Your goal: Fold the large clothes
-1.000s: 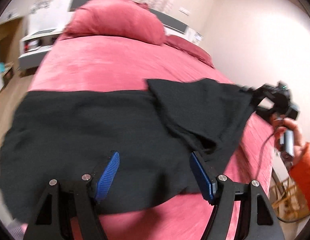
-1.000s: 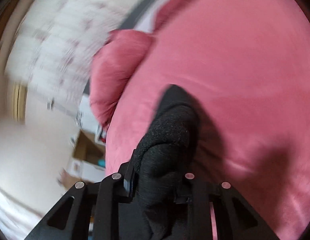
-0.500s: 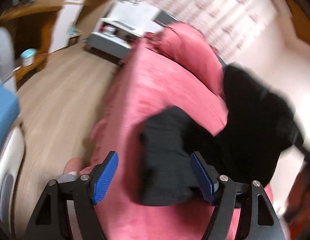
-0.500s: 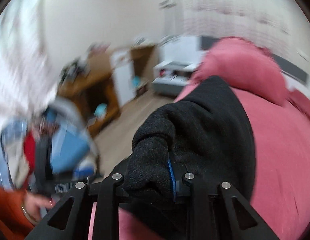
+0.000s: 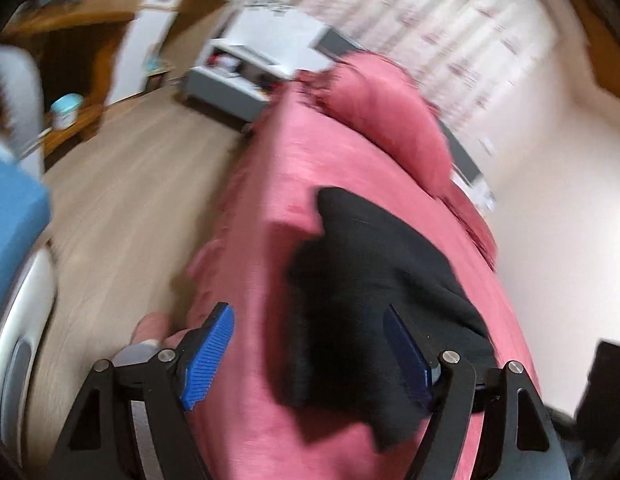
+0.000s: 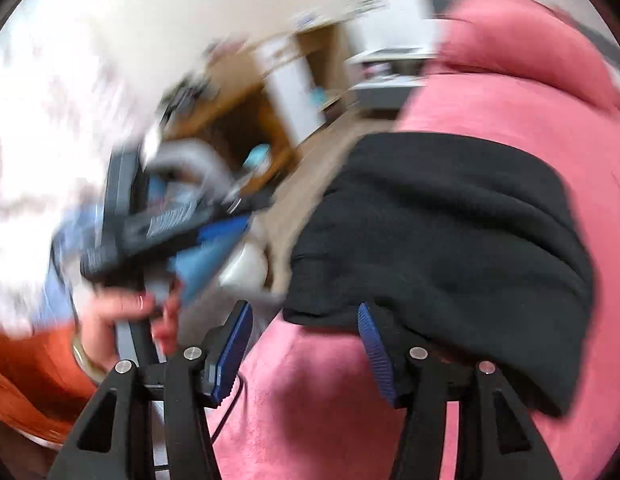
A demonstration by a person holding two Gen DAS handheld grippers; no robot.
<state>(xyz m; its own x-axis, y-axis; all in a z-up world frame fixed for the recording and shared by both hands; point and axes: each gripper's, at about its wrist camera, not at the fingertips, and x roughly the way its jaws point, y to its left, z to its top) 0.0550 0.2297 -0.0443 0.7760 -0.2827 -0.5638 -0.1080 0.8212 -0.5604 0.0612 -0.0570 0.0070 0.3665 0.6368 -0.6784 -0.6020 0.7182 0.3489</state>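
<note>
our right tongs (image 6: pixel 304 346) just popped open off the black sweater (image 6: pixel 450 232) on the pink bed (image 6: pixel 510 112); left tongs (image 5: pixel 306 354) wide, empty.

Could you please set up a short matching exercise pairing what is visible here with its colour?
Things:
1. garment lying on the bed
2. bedspread
3. gripper pads
4. person's sleeve

Colours:
a. orange
b. black
c. blue
d. pink

Pairs: 1-b, 2-d, 3-c, 4-a
</note>
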